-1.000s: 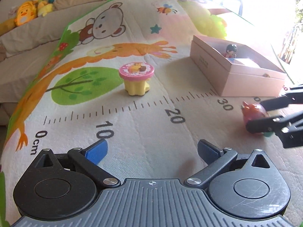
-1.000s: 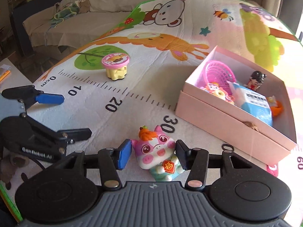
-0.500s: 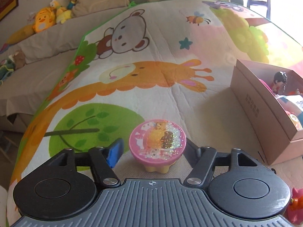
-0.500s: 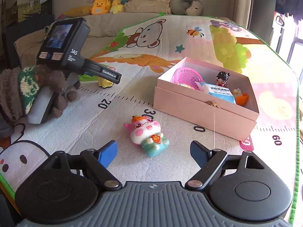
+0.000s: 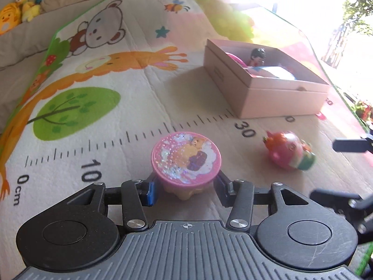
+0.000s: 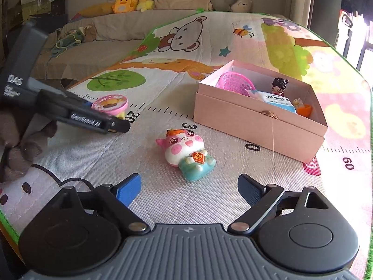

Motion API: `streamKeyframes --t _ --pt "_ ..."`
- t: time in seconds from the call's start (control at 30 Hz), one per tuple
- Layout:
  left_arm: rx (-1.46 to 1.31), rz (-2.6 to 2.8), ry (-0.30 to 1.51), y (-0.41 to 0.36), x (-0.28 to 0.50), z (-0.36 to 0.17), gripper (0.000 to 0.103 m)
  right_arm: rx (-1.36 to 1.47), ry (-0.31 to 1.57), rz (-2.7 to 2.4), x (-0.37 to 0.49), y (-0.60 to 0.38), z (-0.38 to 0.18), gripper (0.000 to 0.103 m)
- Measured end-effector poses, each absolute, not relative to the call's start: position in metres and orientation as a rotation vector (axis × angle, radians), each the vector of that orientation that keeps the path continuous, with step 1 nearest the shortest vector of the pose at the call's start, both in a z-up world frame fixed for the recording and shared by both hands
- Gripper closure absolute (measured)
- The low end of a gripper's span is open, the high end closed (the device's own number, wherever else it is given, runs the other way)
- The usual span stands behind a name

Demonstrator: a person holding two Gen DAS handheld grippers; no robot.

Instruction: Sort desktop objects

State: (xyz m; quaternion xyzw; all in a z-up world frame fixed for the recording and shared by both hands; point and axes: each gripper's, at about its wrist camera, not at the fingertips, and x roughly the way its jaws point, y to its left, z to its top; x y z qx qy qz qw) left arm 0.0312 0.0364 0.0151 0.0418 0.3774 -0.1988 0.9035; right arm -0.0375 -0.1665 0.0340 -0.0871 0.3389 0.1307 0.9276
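A toy with a glittery pink lid and a yellow base sits between the pads of my left gripper, whose jaws are closing on its base. In the right wrist view that toy shows by the 20 mark, in my left gripper. A pink pig toy lies on its back on the mat, just ahead of my right gripper. The right jaws are opening with nothing between them. The left wrist view shows the pig and my right gripper beside it.
A pink cardboard box stands at the right of the play mat; it holds a pink basket, a small doll, a blue packet and an orange piece. A sofa with plush toys runs along the back. A gloved hand holds the left gripper.
My left gripper went to the pink-lidded toy, closed around it and brought it nearer, in front of the ruler line. My right gripper let go of the pig, opened wide and drew back.
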Motion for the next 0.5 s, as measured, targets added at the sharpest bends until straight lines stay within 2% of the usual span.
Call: streamKeyframes --t 0.17,0.3,0.37,0.43,0.5 --pt "0.112 -0.473 0.790 0.033 0.004 0.017 0.050 -0.278 0.693 0.269 -0.017 -0.159 0.033 0.013" --pt "0.137 -0.439 0.780 0.030 0.008 0.015 0.035 -0.303 0.697 0.305 0.004 -0.152 0.033 0.013" --pt "0.138 -0.408 0.789 0.029 0.016 0.013 0.033 -0.292 0.711 0.323 0.013 -0.149 0.031 0.019" --pt "0.137 -0.396 0.790 0.028 0.021 0.013 0.030 -0.260 0.749 0.346 0.022 -0.148 0.029 0.038" --pt "0.136 -0.396 0.789 0.026 0.023 0.014 0.027 -0.227 0.782 0.354 0.025 -0.150 0.026 0.052"
